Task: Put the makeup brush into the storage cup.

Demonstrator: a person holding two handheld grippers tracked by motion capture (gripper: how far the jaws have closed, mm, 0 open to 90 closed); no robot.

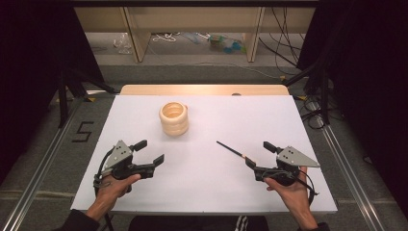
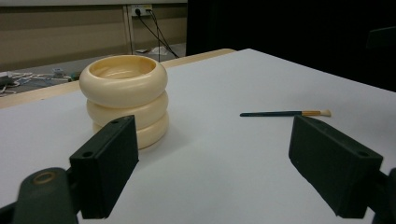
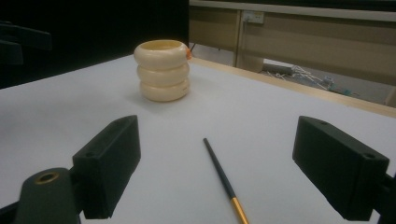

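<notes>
With the right claw (image 1: 256, 155) at lower right gaping wide and empty, I'd ease it down astride the paintbrush (image 1: 231, 150) lying just ahead on the white tabletop (image 1: 207, 192), pinching mid-handle, while the left claw (image 1: 150, 151), equally open, waits below the cream ringed holder (image 1: 173, 118).

Brush (image 3: 224, 179) bristles beyond frame edge

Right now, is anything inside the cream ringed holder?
The cream ringed holder looks hollow, and only its inner wall shows from above. Its bottom is hidden by the rim. The brush lies apart on the table.
</notes>
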